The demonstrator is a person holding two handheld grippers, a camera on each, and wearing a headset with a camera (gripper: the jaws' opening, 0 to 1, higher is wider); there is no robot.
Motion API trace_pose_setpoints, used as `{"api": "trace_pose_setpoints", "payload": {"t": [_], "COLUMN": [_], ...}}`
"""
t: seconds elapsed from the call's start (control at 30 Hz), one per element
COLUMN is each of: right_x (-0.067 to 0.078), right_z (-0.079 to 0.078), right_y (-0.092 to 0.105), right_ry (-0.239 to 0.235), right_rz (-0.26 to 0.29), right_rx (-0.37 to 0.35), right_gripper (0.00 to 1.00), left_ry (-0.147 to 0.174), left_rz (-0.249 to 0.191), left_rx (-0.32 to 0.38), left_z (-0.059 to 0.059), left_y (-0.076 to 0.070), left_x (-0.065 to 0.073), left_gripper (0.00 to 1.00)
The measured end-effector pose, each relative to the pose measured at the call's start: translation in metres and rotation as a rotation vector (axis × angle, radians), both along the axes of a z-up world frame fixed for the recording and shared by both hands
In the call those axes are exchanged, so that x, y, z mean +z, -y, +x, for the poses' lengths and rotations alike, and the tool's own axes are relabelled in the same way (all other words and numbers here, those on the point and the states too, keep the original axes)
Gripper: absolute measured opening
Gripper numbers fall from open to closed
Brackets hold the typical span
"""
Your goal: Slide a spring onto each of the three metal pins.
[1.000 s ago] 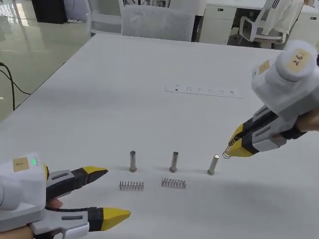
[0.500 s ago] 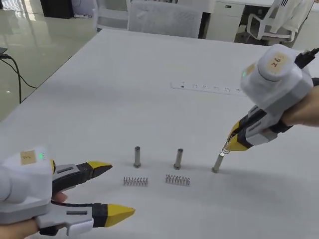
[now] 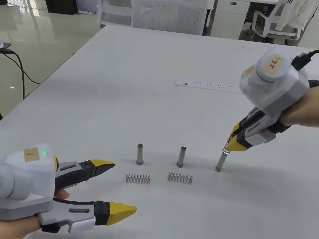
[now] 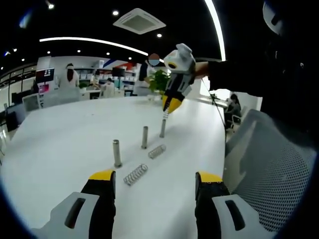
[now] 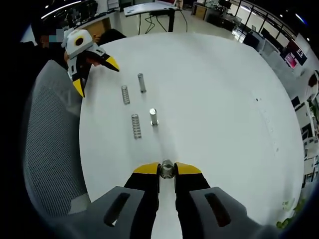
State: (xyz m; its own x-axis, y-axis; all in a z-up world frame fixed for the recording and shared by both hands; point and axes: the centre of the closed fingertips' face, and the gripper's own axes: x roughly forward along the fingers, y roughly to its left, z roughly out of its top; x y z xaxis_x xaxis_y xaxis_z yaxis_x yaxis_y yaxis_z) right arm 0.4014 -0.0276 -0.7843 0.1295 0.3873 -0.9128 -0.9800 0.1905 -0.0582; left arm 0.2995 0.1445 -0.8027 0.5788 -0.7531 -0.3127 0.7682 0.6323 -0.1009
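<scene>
Nearest the table's [image 3: 149,89] near edge, the left gripper [image 3: 117,187] hovers with jaws wide and empty, just short of the left pin [image 3: 139,154]. The left spring [image 3: 138,178] and middle spring [image 3: 180,178] lie flat along the row, in front of the left pin and the middle pin [image 3: 181,156]. Farther right, the right gripper [image 3: 233,144] slants down from the right edge, pinching the third spring [image 3: 227,149] at the tip of the right pin [image 3: 220,162], axis seemingly in line with it, so a push down along the pin should seat it.

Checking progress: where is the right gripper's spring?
In the head view, the spring sits in the right gripper, at the top of the rightmost pin.
</scene>
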Motion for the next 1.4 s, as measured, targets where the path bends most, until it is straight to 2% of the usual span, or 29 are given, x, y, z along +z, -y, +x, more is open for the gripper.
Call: {"api": "trace_pose_setpoints", "payload": {"t": [0.47, 0.83, 1.07, 1.4], "right_x": [-0.008, -0.027, -0.042, -0.056], "right_z": [0.002, 0.003, 0.004, 0.006], "right_y": [0.000, -0.001, -0.001, 0.000], "right_ry": [-0.015, -0.039, -0.045, -0.048], "right_rz": [-0.002, -0.018, -0.030, -0.040], "right_rx": [-0.011, -0.023, -0.038, -0.058], "right_gripper": [0.08, 0.08, 0.08, 0.08], "left_ry": [-0.003, -0.003, -0.003, -0.005], "left_rz": [0.003, 0.005, 0.007, 0.009], "left_rx": [-0.004, -0.006, -0.009, -0.008], "left_z": [-0.001, 0.000, 0.000, -0.001], "left_y": [0.001, 0.002, 0.002, 0.001], "left_x": [-0.001, -0.001, 0.000, 0.000], "left_gripper": [0.59, 0.59, 0.59, 0.59]}}
